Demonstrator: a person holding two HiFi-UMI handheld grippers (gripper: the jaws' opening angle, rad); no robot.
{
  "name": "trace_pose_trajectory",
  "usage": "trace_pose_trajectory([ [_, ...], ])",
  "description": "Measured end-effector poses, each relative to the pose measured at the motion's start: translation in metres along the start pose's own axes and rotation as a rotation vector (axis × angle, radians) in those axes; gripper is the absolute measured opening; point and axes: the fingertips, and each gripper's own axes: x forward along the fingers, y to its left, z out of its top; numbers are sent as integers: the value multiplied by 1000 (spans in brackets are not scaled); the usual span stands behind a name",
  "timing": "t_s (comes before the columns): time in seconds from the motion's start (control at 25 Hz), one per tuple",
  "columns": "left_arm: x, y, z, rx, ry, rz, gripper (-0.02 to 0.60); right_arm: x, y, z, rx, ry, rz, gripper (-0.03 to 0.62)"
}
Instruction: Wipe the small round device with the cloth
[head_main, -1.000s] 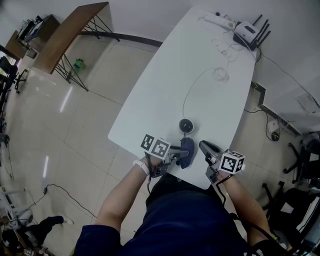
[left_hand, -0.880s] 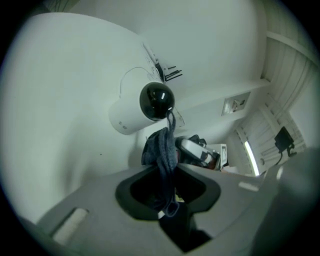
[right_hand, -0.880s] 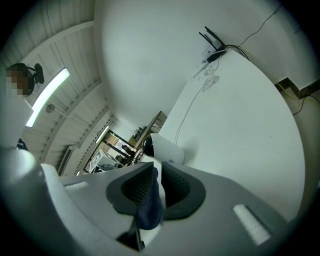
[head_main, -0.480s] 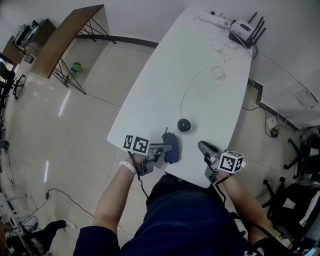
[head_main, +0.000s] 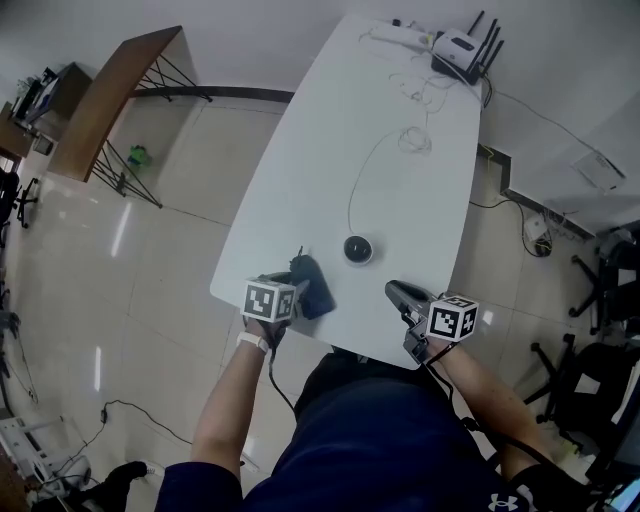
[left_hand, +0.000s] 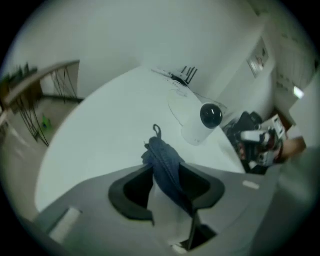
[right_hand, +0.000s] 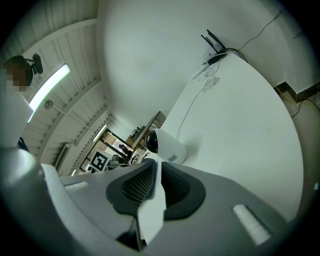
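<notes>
The small round device (head_main: 357, 249), a white body with a black lens face, stands on the white table (head_main: 400, 190) near its front; it also shows as the device (left_hand: 202, 122) and the device (right_hand: 165, 145). A dark blue cloth (head_main: 312, 290) lies to its left near the table's left edge. My left gripper (head_main: 297, 284) points down at it. Its jaws have just been opening, and the cloth (left_hand: 165, 162) hangs loosely between them, leaning on the right one. My right gripper (head_main: 394, 292) rests right of the device, its jaws nearly together with nothing between them.
A thin white cable (head_main: 362, 180) runs from the device to a loose coil (head_main: 413, 138). A router (head_main: 460, 48) with antennas and a power strip (head_main: 395, 35) sit at the far end. A wooden table (head_main: 110, 85) stands on the floor at left.
My left gripper has carried the cloth left, away from the device, toward the table's left edge, and tipped downward. Its jaws stand wider now. The right gripper has stayed put.
</notes>
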Motion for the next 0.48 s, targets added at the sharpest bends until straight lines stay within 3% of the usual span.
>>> trace_pose_trajectory([
  [0.08,-2,11,-1,132,-15,125,186,0,3,-2,-23,3,-16,55],
  [0.12,-1,17,-4,158,-7,165,206,-1,4,-2,-37,4,-24,54],
  [0.28,0,20,-16,125,37,214,225,-4,8,1,-77,-1,-48,51],
  [0.48,-7,29,-11,155,-11,264,241,-9,13,7,-84,-20,-53,49],
])
